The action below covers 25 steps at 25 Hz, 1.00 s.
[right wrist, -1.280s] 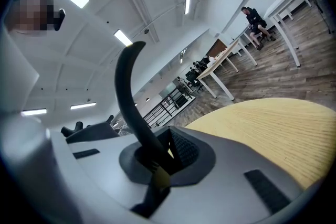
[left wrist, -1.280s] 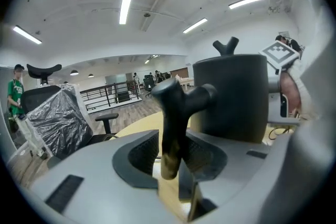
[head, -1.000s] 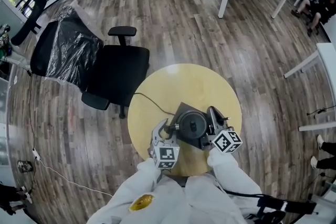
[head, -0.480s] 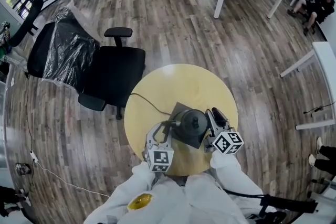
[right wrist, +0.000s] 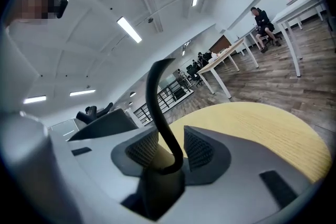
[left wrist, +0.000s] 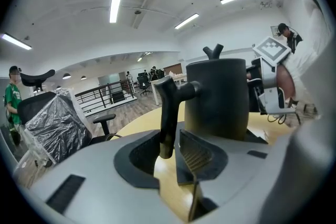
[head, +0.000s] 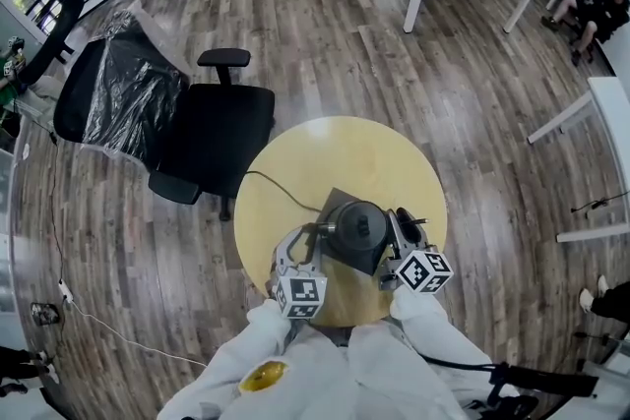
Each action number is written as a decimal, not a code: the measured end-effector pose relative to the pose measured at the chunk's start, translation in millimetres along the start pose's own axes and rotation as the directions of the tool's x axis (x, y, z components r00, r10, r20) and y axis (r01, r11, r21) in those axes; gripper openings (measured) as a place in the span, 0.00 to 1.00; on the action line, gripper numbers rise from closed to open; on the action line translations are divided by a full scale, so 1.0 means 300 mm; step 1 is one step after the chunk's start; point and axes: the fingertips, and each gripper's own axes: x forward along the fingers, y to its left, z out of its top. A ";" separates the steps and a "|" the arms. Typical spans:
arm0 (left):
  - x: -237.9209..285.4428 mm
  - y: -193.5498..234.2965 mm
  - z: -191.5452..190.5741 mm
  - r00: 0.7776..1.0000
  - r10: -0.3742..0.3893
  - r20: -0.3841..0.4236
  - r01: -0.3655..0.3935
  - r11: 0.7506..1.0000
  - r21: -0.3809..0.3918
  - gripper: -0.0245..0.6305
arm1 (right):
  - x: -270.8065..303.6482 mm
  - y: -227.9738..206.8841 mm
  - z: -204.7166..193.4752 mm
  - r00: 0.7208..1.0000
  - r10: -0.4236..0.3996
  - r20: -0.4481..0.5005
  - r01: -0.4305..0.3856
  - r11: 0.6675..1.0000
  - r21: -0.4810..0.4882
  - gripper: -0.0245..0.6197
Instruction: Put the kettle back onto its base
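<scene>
Now | right gripper [right wrist: 170,147] jaws just opened, loose around spout [right wrist: 157,107] | left gripper [left wrist: 170,157] jaws apart around handle [left wrist: 167,113] | kettle [head: 356,229] on base [head: 333,205]

No text, label, brand or number can be read anywhere (the marker cubes [head: 300,294] bear only black-and-white squares).

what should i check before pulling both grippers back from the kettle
1. Kettle upright on its base: ok.
2. Right gripper released: ok; jaws have just been opening, spout between them, pads look clear.
3. Left gripper off the handle: cannot tell; handle stands between its jaws, close to a pad.
4. Cord clear of both grippers: ok; it leaves over the table edge on the far left.
</scene>
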 end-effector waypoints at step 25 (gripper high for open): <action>-0.037 0.013 0.044 0.999 0.051 0.014 -0.050 0.998 -0.048 0.22 | 0.068 -0.018 -0.063 0.995 -0.047 0.084 0.022 0.961 0.274 0.10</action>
